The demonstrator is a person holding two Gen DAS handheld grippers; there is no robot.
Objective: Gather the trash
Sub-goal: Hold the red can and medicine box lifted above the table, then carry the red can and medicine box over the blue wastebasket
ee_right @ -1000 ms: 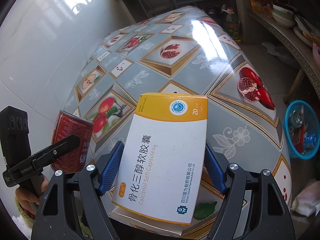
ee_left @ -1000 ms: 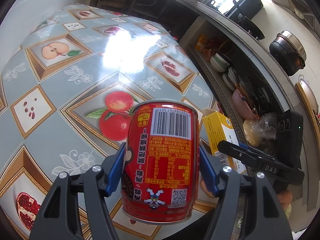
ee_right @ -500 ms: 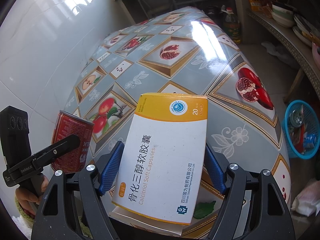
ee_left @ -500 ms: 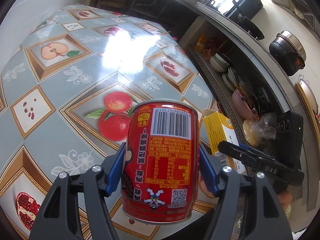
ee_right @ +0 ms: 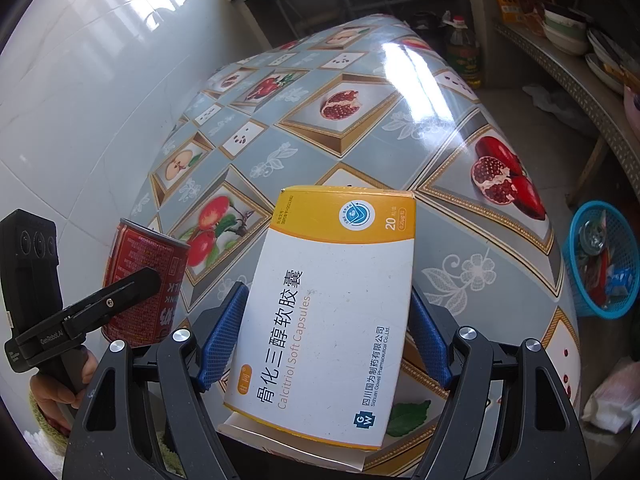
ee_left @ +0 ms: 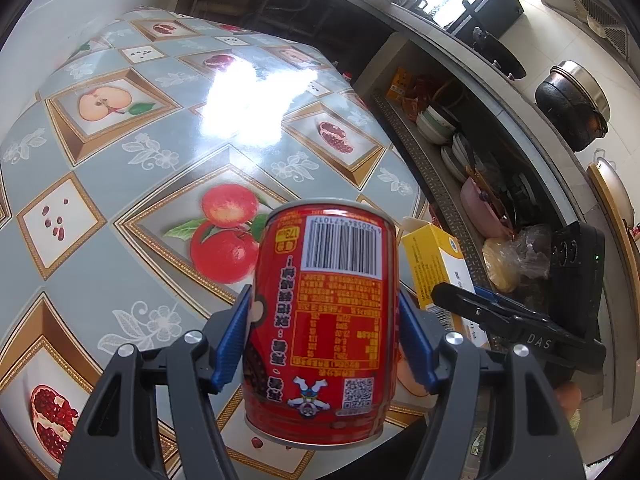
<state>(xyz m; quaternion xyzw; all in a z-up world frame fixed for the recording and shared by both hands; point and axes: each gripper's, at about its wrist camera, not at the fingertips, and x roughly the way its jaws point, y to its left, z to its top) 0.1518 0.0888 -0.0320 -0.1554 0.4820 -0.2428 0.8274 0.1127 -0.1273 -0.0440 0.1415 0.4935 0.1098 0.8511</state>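
Observation:
In the left wrist view my left gripper (ee_left: 324, 344) is shut on a red drink can (ee_left: 326, 320), its blue pads pressing both sides; the can hangs above the near edge of the fruit-patterned table (ee_left: 140, 160). In the right wrist view my right gripper (ee_right: 324, 340) is shut on a white and yellow capsule box (ee_right: 336, 300), held over the table (ee_right: 360, 136) with its bottom flap open. The can (ee_right: 140, 280) and the left gripper show at the left of the right wrist view. The box (ee_left: 436, 264) shows to the right of the can in the left wrist view.
A blue basket (ee_right: 604, 256) with scraps stands on the floor right of the table. A white tiled wall (ee_right: 80, 100) runs along the table's left side. Shelves with bowls and plates (ee_left: 444, 128) line the right. An oil bottle (ee_right: 464, 52) stands past the table's far end.

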